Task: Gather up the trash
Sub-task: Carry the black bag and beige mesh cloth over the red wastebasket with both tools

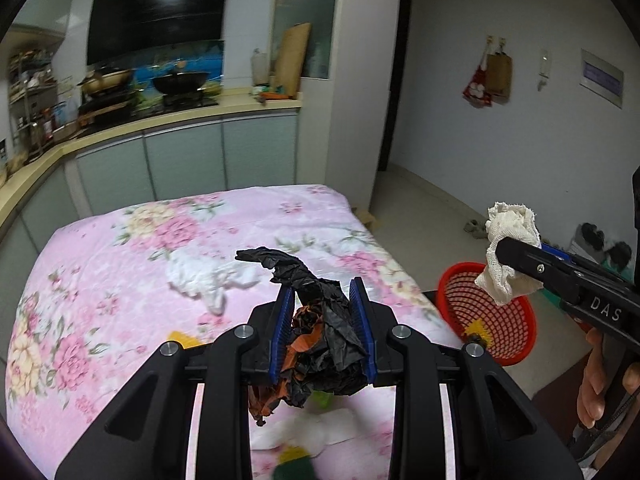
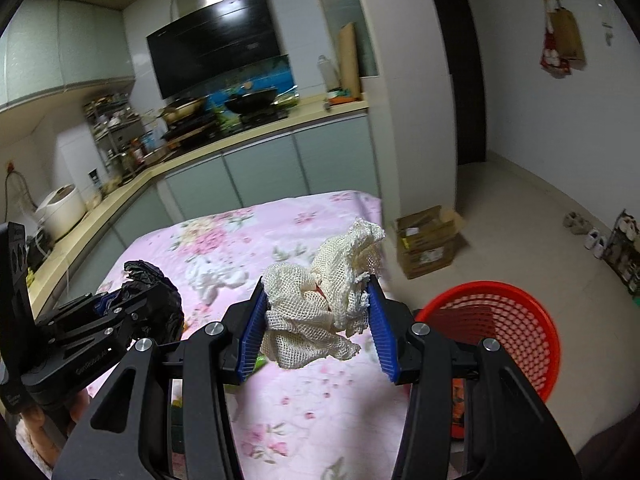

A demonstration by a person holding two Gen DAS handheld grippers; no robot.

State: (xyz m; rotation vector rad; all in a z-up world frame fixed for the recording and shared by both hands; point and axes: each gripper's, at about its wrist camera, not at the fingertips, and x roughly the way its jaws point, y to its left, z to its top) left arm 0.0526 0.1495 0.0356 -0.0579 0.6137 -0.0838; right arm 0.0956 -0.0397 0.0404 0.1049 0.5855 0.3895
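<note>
Left wrist view: crinkled black plastic bag (image 1: pixel 320 328) with orange patches pinched between ribbed blue pads (image 1: pixel 283 334) of left gripper (image 1: pixel 322 332), lower centre, above pink floral cloth (image 1: pixel 120 280). Right edge — right gripper (image 1: pixel 516 264) angled up-left, above red mesh basket (image 1: pixel 490 320).

Right wrist view: right gripper (image 2: pixel 318 316) closed on cream netted rag (image 2: pixel 324 300), frame centre; basket (image 2: pixel 516 320) lower right; left gripper (image 2: pixel 120 304) lower left with bag (image 2: pixel 160 300).

A cardboard box (image 2: pixel 430 240) sits on the floor beside shoes (image 2: pixel 582 229).
</note>
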